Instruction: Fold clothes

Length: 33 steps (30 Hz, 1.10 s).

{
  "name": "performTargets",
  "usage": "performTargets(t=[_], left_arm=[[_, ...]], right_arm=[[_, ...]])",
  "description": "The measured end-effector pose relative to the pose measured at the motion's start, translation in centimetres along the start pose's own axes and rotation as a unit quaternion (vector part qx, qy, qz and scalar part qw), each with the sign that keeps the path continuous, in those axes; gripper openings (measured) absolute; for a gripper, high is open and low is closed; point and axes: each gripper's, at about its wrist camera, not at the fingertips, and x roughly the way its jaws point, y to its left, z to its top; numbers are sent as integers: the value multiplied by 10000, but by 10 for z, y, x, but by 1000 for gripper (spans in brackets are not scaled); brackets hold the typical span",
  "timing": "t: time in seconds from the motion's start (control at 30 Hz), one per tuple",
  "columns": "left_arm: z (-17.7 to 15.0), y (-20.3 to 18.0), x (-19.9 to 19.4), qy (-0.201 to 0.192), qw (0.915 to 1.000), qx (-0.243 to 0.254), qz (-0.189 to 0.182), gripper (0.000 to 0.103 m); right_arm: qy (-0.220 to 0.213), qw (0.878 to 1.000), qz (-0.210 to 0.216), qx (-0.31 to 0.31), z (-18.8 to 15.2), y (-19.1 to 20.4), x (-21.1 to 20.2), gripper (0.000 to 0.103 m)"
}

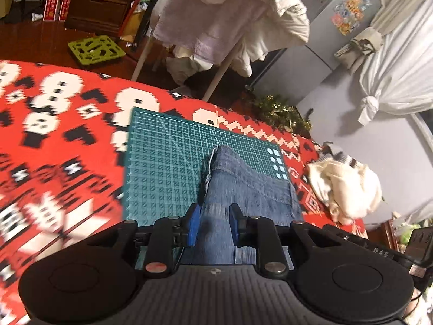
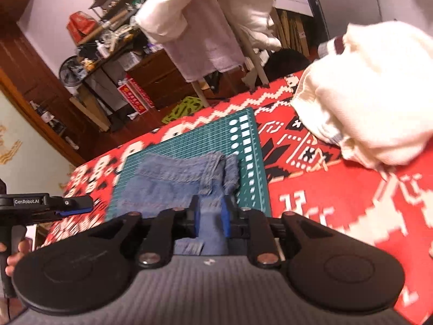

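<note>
A blue denim garment point(image 1: 243, 178) point(image 2: 173, 181) lies on a green cutting mat point(image 1: 162, 162) point(image 2: 243, 146) on a red patterned blanket point(image 1: 54, 135). In the left wrist view, my left gripper point(image 1: 214, 226) is shut on a bunched fold of the denim, which runs up from the mat between the blue pads. In the right wrist view, my right gripper point(image 2: 210, 218) is likewise shut on denim near the garment's hemmed edge. The left gripper point(image 2: 78, 207) also shows from the side at the mat's left, held by a hand point(image 2: 16, 257).
A cream knitted garment point(image 1: 343, 189) point(image 2: 365, 94) is heaped on the blanket to the right of the mat. Beyond the far edge stands a rack draped with white laundry point(image 1: 230, 21) point(image 2: 205, 27). A green plastic grid point(image 1: 96, 51) lies on the wooden floor.
</note>
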Motion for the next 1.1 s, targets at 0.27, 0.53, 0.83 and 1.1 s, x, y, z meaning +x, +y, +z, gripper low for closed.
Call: performTargets(t=[0.27,0.53,0.83,1.1], left_arm=[[-85,24,-89,328,9993,-44,194,41],[-165,79,-119,674,9897,-1256,84,44],[-183,97,-103,1025,9663,-2325,-405,44],[-170,75,-114,702,9751,-2030,-544,12]], right_arm=[[512,9986,47,104,-74,8,-81,50],[894,9872,18,1319,-145,-33,-111,52],[1044,9789,308,1727,-161,-42,-101,34],[852,9858,386,1395,-150,-25,-114,15]])
